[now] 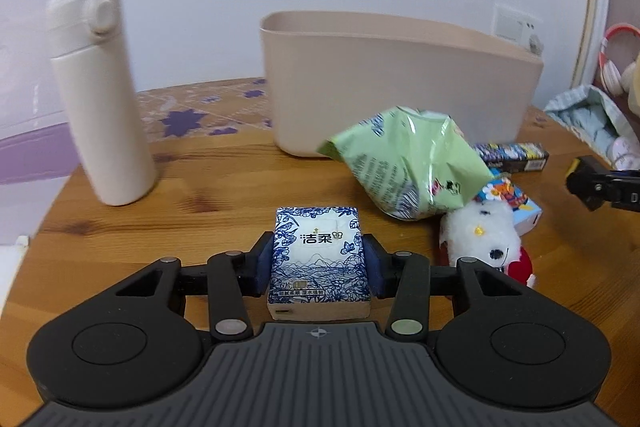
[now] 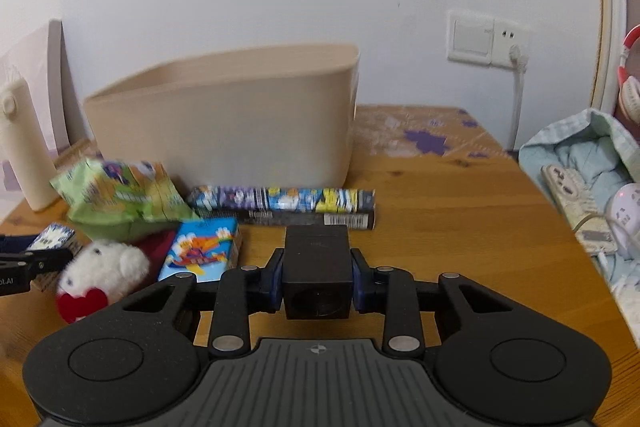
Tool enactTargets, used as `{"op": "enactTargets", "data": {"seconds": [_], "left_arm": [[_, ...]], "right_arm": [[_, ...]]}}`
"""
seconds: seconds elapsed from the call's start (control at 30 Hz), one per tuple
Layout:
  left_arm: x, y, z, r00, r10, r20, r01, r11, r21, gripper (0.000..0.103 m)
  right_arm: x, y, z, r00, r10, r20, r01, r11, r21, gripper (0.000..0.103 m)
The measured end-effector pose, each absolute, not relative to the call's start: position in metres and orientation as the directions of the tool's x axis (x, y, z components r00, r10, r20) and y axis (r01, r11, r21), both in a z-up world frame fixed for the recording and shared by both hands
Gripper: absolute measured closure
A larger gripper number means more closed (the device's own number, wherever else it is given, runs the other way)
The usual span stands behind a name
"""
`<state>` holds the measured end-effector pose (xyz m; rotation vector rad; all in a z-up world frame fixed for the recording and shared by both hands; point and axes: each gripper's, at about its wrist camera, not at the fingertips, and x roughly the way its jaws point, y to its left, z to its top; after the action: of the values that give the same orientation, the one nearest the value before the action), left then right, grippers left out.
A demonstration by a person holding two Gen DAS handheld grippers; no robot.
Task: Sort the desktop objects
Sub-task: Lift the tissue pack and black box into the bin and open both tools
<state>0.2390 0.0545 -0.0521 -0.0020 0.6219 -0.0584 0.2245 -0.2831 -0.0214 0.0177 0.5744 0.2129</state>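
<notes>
My left gripper [image 1: 318,261] is shut on a blue-and-white tissue pack [image 1: 318,259] just above the wooden table [image 1: 224,187]. My right gripper [image 2: 317,273] is shut on a black box [image 2: 317,267]. A beige bin [image 1: 396,83] stands at the back; it also shows in the right wrist view [image 2: 224,119]. In front of it lie a green snack bag [image 1: 404,163], a white plush toy [image 1: 484,231], a small blue carton [image 2: 202,249] and a long printed box [image 2: 284,207]. The right gripper's finger shows at the left wrist view's right edge [image 1: 596,183].
A cream flask [image 1: 100,95] stands at the left of the table. A light blue cloth bag [image 2: 580,171] with a power strip lies at the right edge. A wall socket [image 2: 486,39] with a cord is behind.
</notes>
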Motion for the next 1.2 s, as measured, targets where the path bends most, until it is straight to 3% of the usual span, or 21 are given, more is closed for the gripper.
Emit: {"op": "enactTargets", "data": {"seconds": [0.33,0.67,0.9,1.2], "left_arm": [[0.233,0.061,0.033,0.868,0.004,-0.497,0.018,0.999,0.040,0.057],[0.277,0.036,0.109,0.909,0.005,-0.418,0.049,0.992,0.119,0.056],[0.331,0.020,0.123,0.883,0.008,-0.470,0.056,0.991,0.122,0.056],[0.412,0.001,0.097,0.785,0.078,-0.615,0.012,0.990,0.140,0.056]], "right_arm": [[0.220,-0.285,0.047,0.882,0.199,-0.427,-0.215,0.977,0.011,0.074],[0.252,-0.266,0.114,0.918,0.197,-0.344,-0.248,0.962,-0.110,0.073],[0.307,-0.250,0.134,0.897,0.207,-0.391,-0.257,0.963,-0.078,0.073],[0.393,-0.220,0.124,0.822,0.183,-0.539,-0.254,0.965,-0.060,0.073]]}}
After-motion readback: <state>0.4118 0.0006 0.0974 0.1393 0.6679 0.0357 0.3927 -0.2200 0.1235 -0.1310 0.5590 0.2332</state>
